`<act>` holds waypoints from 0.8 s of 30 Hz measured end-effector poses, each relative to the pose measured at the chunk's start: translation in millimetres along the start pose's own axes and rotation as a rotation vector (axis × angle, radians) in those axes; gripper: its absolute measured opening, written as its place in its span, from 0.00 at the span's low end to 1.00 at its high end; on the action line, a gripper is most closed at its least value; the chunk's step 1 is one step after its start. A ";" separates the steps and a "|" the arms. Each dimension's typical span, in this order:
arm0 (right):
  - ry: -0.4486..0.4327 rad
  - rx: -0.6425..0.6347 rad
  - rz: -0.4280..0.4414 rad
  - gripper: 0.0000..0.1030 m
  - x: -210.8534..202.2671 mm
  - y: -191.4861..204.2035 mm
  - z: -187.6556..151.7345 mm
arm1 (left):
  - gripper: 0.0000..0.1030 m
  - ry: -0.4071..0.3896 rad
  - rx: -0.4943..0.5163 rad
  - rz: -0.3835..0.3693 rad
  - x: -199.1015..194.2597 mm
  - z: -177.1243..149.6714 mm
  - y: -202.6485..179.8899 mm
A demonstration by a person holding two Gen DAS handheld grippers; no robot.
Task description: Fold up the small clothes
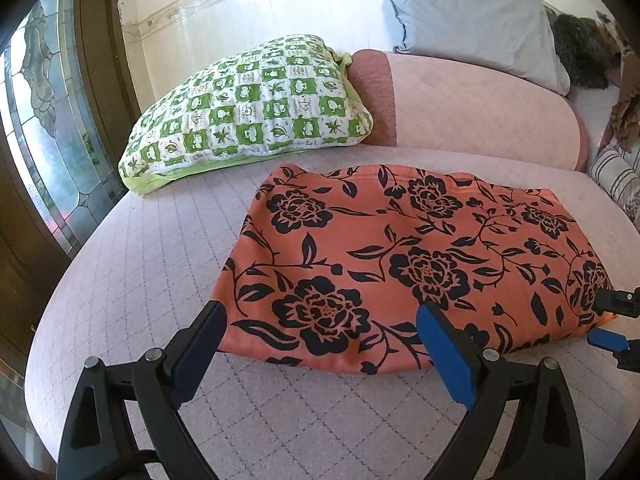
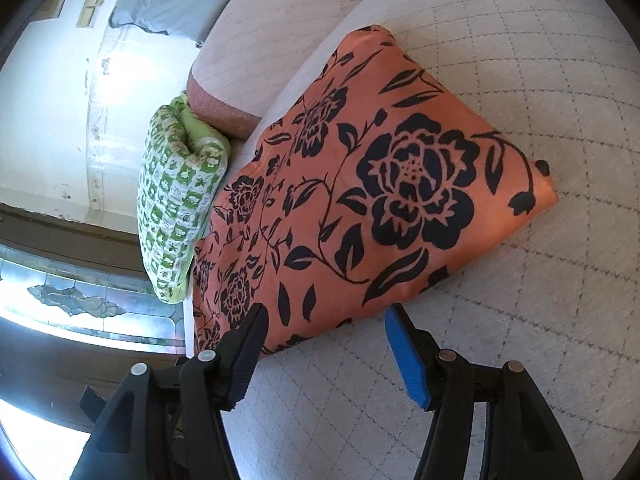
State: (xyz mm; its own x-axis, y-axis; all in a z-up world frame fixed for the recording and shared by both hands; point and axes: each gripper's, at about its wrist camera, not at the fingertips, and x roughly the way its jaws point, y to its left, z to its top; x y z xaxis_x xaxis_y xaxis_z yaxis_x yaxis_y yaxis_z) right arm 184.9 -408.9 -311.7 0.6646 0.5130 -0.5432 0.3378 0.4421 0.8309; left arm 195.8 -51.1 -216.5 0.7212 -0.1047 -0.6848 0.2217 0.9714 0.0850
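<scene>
Orange cloth (image 1: 404,264): black flower print, folded flat on the quilted bed (image 1: 152,264), a thick edge at its near side.
Left claw (image 1: 320,320): jaws wide apart, nothing between the pads; the cloth's near edge lies just ahead of and under the tips, no grip seen.
Right claw (image 2: 324,320): jaws apart, empty; the cloth's near corner sits just ahead between the fingers, pads not pressing on it. In the left view its tips (image 1: 612,320) show at the cloth's right end.
Green pillow (image 1: 248,108): checked, beyond the cloth from the left claw, far left.
Pink bolster (image 1: 472,104): behind the cloth, beside the pillow.
Grey pillow (image 1: 472,12): farthest back, against the wall.
</scene>
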 end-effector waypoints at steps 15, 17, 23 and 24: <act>0.040 0.070 0.002 0.63 5.0 -17.5 -0.7 | 0.93 0.303 -0.277 -0.138 52.7 -14.1 44.7; 0.037 0.106 -0.004 0.63 6.0 -24.1 1.0 | 0.93 0.344 -0.355 -0.177 60.0 -19.0 56.6; -0.017 0.194 0.030 0.64 9.4 -37.2 9.9 | 0.93 0.367 -0.478 -0.241 77.4 -21.0 76.9; -0.030 0.203 0.035 0.64 10.0 -38.4 12.2 | 0.93 0.362 -0.500 -0.253 81.6 -20.1 80.4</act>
State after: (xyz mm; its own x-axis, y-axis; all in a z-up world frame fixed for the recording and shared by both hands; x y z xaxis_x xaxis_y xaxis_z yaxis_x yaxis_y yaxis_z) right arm 186.8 -429.7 -347.6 0.6969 0.5015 -0.5126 0.4398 0.2657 0.8579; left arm 259.3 22.7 -280.1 0.4020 -0.3486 -0.8467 -0.0391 0.9173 -0.3962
